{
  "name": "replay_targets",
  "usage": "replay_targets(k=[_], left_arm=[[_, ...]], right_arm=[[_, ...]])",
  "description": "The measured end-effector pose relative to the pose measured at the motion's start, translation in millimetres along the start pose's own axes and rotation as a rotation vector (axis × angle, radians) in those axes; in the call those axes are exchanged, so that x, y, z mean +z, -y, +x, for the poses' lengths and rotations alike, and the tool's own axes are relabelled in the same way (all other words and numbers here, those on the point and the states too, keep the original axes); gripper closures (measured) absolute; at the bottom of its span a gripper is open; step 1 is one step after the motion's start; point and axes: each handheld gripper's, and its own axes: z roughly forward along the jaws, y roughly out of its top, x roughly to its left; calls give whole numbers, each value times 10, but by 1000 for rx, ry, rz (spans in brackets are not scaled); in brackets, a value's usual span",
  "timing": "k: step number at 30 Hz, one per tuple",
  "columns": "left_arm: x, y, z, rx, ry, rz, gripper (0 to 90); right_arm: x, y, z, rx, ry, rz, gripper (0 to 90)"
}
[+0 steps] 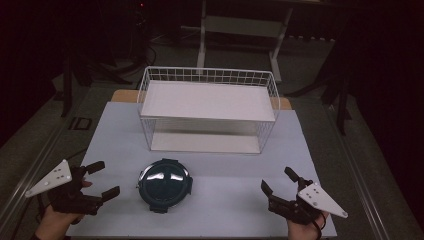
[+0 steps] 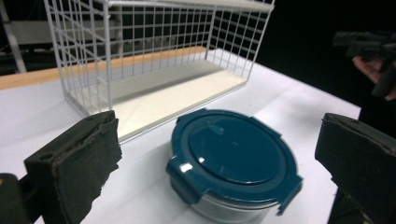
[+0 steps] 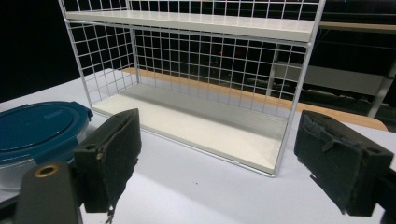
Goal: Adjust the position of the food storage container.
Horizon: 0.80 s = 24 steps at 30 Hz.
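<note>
A round glass container with a dark teal clip lid [image 1: 164,184] sits on the white table [image 1: 225,200] near its front, left of centre; it also appears in the left gripper view [image 2: 232,161] and at the left edge of the right gripper view [image 3: 37,128]. Behind it stands a white wire rack [image 1: 208,108] with two shelves, both bare. My left gripper [image 1: 102,180] is open just left of the container, its jaws wide apart. My right gripper [image 1: 279,181] is open at the front right, nothing between its jaws.
A wooden strip [image 1: 125,95] edges the table behind the rack. Beyond it, a white frame stand [image 1: 240,30] rises from a dark floor. The other hand and its gripper [image 2: 371,56] appear far right in the left gripper view.
</note>
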Motion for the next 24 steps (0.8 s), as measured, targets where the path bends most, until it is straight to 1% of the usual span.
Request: replay_targets(k=[1,2,4,5,6,7,8,9,10,11,12,13,14,16,17,18,19,20,21,22,23,24], left_arm=[[17,13,32,-5,2,9,1],[48,48,88,1,-9,34,23],[83,108,166,-5,-12,66,100],[100,135,199,-11,-17,81,158],[116,160,233,-14,-19,96,179],[116,160,233,-14,-19,96,239],[146,205,300,-20,-24,126,305],[161,227,334,-22,-27,137,342],[180,245,368,-27,-30,157,409],[180,245,368,-27,-30,157,465],[227,281,411,-34,-41,184,499],[227,281,411,-34,-41,184,551],[288,308,419,-38,-36,217,568],[349,330,401,-21,-23,257,649],[349,330,401,-21,-23,257,677],[379,341,390,-16,-13,272,677],[408,352,377,-15,-7,288,752],[461,375,361,-19,11,312,792],[461,375,361,-19,11,312,828],[507,387,346,-5,16,339,860],[527,389,340,-1,23,346,892],[546,387,331,2,21,350,893]], right_arm=[[2,1,0,-1,-2,-1,148],[2,2,1,-1,-3,-2,148],[2,2,4,-3,-5,-2,148],[1,2,5,-5,-6,-4,148],[-1,1,7,-8,-8,-6,148],[-1,1,7,-8,-8,-6,148],[0,0,9,-11,-10,-7,148],[3,2,9,-9,-13,-8,148],[7,3,8,-9,-16,-6,148],[7,3,8,-9,-16,-6,148],[13,7,7,-8,-18,-3,148],[13,7,7,-8,-18,-3,148],[12,7,10,-6,-21,-4,148],[8,5,15,-8,-23,-8,149],[8,4,17,-8,-24,-9,149],[8,4,17,-8,-24,-9,149],[12,6,17,-11,-28,-4,149],[17,9,18,-9,-31,-2,150],[21,12,19,-9,-33,1,150],[24,13,20,-8,-36,4,150],[25,13,21,-7,-38,3,150],[23,12,21,-8,-39,3,150]])
